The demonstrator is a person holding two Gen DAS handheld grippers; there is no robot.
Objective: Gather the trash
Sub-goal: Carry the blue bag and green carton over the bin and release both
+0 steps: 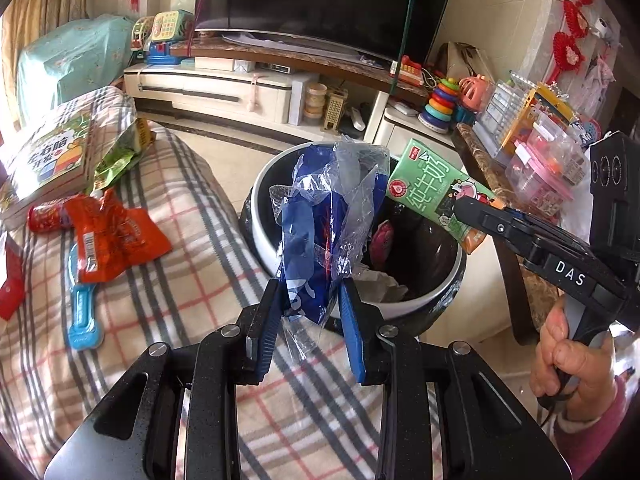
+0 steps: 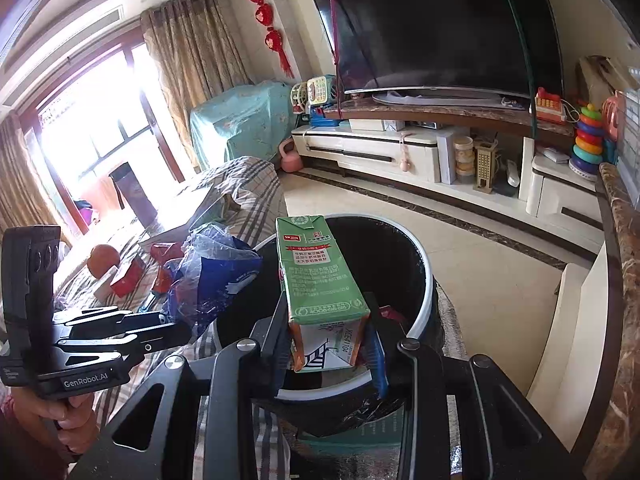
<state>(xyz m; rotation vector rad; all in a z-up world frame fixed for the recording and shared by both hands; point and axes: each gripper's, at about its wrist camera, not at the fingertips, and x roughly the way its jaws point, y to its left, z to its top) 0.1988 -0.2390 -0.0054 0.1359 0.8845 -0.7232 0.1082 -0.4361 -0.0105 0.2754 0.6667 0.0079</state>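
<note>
Blue plastic wrapper (image 1: 320, 216) is clamped in the left gripper (image 1: 312, 312) fingers; the milk carton (image 2: 320, 280) is clamped in the right gripper (image 2: 328, 344), both above the bin (image 2: 424, 280). Releasing well inside the rim should prevent spills.

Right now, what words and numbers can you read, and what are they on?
"DAS": right claw.
"GenRobot.AI": left claw.
"纯牛奶": green milk carton, front.
"4000-08-08": carton's lower back edge.
"XCE41104": carton's bottom.
"左右脑开发": book on the blanket.
Carton's small print and the orange wrapper: too blurred to read.
</note>
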